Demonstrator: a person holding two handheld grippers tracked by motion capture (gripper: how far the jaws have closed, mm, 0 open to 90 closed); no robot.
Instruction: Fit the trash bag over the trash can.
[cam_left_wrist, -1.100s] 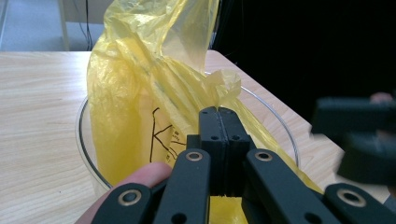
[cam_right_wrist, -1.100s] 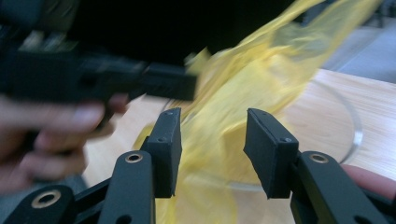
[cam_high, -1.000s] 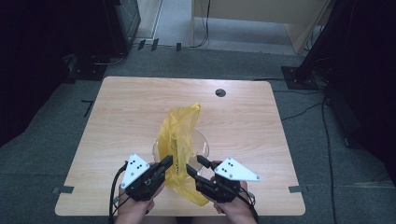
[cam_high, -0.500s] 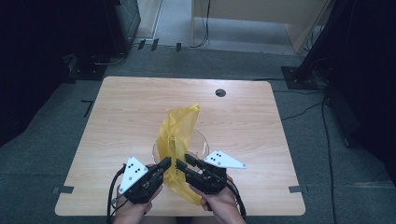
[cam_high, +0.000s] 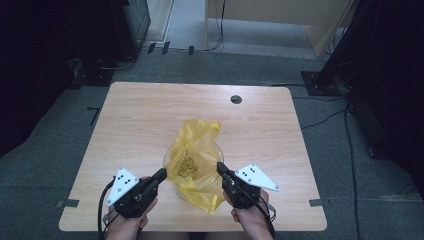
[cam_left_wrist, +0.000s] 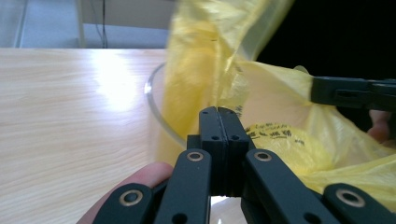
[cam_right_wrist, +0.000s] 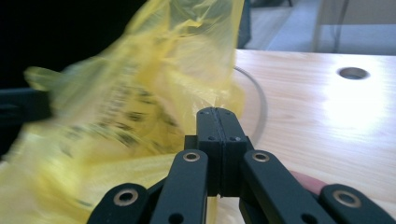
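left gripper (cam_high: 161, 174): jaws pressed together, bag film pinched at near-left edge | right gripper (cam_high: 220, 168): jaws just closed, pinch on film not clearly seen; has been moved out to bag's right | yellow plastic bag (cam_high: 192, 160): draped in clear bowl (cam_left_wrist: 156, 112), table (cam_high: 140, 115) centre-front; spreading over the rim judged next

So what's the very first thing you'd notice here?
The bright yellow plastic bag, puffed up over a clear round bowl near the front of the wooden table. Next, the two black grippers: the left gripper and the right gripper sit at either side of the bag, each with jaws shut.
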